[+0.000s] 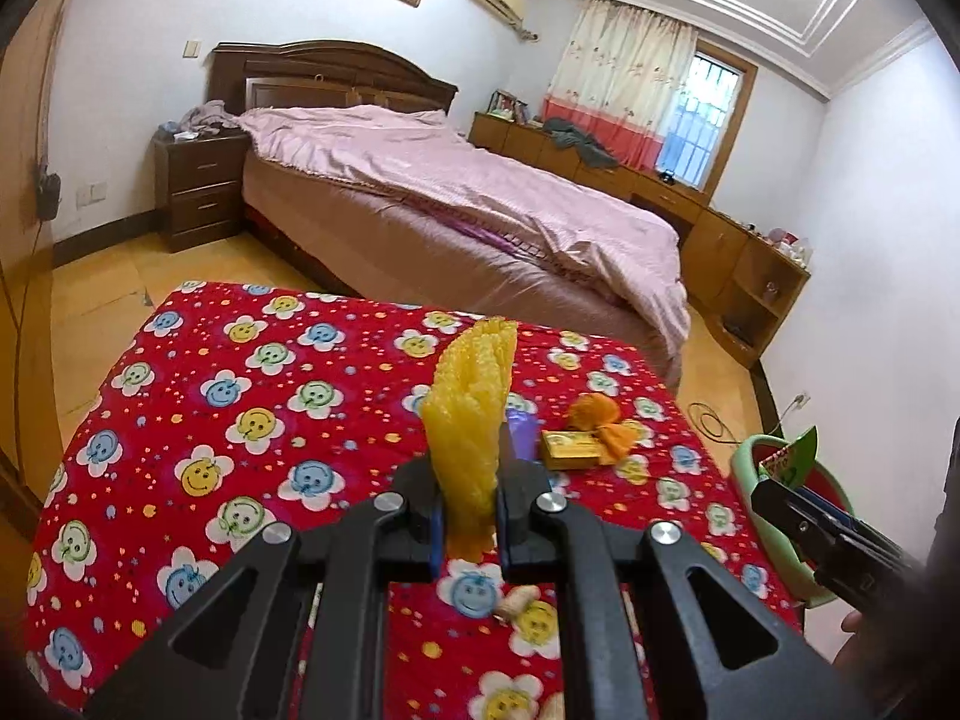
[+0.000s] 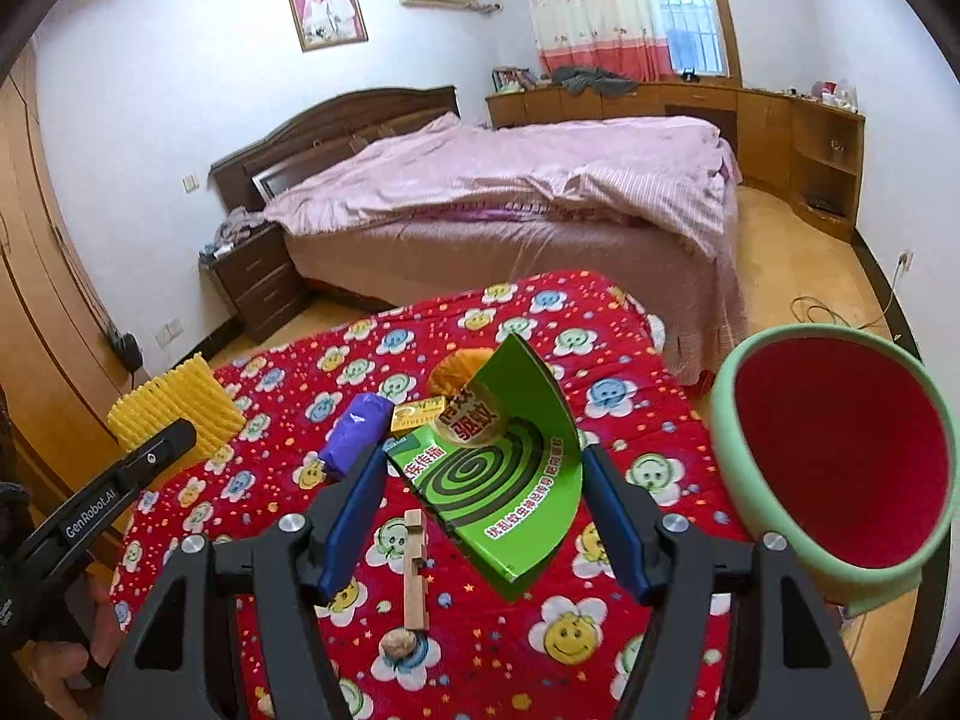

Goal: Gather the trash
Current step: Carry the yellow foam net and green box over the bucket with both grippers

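Count on the red smiley cloth [image 2: 540, 648] — one yellow foam net [image 1: 471, 414], one green mosquito-coil box [image 2: 510, 468], one purple wrapper [image 2: 354, 435], one small gold carton [image 2: 420, 411], one orange foam net [image 1: 591, 411] at twelve o'clock, one wooden clip [image 2: 414, 570], one nutshell [image 2: 399, 642]. One green-rimmed red basin [image 2: 840, 450] at three o'clock — two grippers, left gripper [image 1: 468, 516] and right gripper [image 2: 486, 516].

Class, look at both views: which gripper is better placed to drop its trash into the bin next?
Right. The right gripper holds the green box right beside the bin; the left gripper, clamping yellow foam netting, sits farther away.
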`<act>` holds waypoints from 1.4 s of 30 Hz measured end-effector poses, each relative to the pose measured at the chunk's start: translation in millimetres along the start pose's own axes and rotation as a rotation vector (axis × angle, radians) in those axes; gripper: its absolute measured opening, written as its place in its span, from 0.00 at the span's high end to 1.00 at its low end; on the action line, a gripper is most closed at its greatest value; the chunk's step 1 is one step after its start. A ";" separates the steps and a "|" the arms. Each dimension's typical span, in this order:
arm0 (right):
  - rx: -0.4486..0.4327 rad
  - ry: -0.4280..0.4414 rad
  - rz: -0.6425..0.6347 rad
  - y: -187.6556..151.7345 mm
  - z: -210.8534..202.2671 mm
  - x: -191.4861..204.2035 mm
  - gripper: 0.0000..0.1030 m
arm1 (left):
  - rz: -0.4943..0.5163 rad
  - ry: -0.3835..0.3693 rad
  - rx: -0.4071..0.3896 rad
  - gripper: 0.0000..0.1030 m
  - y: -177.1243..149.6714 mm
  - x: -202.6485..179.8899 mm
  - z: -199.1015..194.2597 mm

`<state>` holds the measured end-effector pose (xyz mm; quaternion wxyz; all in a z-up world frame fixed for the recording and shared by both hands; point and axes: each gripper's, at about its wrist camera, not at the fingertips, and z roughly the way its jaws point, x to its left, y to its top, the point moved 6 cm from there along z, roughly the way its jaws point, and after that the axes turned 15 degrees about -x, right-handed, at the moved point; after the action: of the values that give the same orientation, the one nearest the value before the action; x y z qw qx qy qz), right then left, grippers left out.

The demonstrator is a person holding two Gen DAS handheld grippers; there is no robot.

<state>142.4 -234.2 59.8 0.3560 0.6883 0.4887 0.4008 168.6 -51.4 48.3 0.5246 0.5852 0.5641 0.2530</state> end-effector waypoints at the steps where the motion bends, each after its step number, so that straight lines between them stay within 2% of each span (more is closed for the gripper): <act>1: -0.007 0.000 0.001 1.8 -4.0 -1.1 0.33 | 0.000 -0.006 -0.001 0.89 0.7 -3.1 -3.1; 21: -0.123 -0.052 0.086 25.6 -77.7 -53.0 0.33 | 0.058 -0.145 -0.002 0.89 2.7 -79.8 -44.6; 30: -0.150 -0.094 0.126 34.4 -92.1 -96.3 0.33 | 0.063 -0.214 0.026 0.89 1.6 -117.7 -34.6; 42: -0.152 -0.138 0.191 41.1 -91.9 -151.4 0.33 | 0.089 -0.285 0.066 0.89 -4.8 -172.9 -5.6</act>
<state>45.2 -381.3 104.3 0.4001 0.7288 0.3633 0.4204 121.0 -210.6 96.9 0.5682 0.6564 0.4656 0.1719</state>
